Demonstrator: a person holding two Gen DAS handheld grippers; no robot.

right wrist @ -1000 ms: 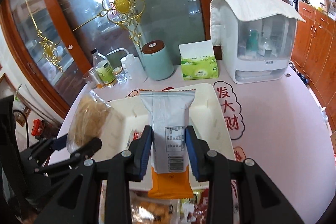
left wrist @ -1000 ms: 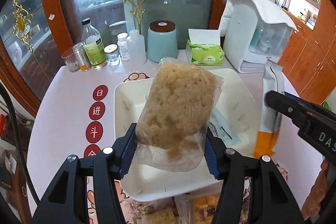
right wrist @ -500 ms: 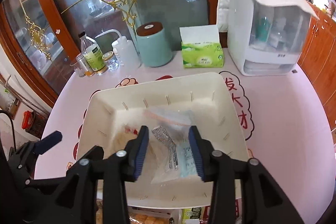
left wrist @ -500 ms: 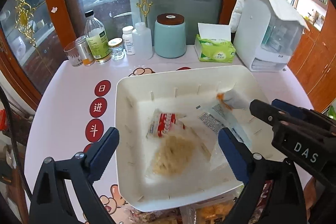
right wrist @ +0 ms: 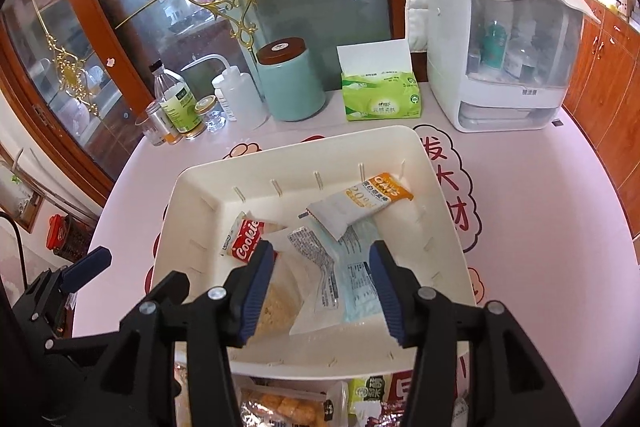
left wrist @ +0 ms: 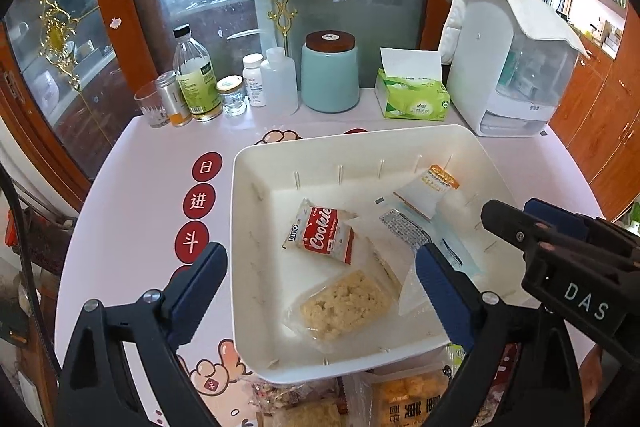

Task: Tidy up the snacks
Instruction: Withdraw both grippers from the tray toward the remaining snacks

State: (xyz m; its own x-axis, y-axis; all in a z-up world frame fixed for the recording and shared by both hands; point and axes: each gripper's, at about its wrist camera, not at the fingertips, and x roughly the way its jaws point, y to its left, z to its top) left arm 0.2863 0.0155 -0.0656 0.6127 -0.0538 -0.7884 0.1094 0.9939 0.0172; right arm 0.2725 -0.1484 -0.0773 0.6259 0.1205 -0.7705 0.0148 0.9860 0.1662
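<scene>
**Both grippers empty over the snack tray**

My left gripper (left wrist: 320, 291) stands spread wide above the near part of the cream-white rectangular plastic tray (left wrist: 256, 163), with nothing between its blue-padded fingers (left wrist: 200, 275). My right gripper (right wrist: 320, 287) is partly open, its jaws opening, and it grips nothing; the packets seen between its fingers lie below on the tray floor.

Inside the tray, the clear bag of pale crumbly rice crisp (left wrist: 346, 305) lies toward the near side. The small red-and-white packet marked "Cookie" (left wrist: 324, 235) lies just beyond it, touching its clear edge. The white pouch with an orange end marked "OATS" (right wrist: 360, 203) lies toward the far right corner, resting on a flat clear-and-blue printed sachet (right wrist: 352, 279).

The tray sits on a pale pink table (left wrist: 152, 187) with red printed characters. More snack packets, among them a clear bag of orange-yellow pieces (left wrist: 408, 399), lie on the table just in front of the tray's near wall.
</scene>
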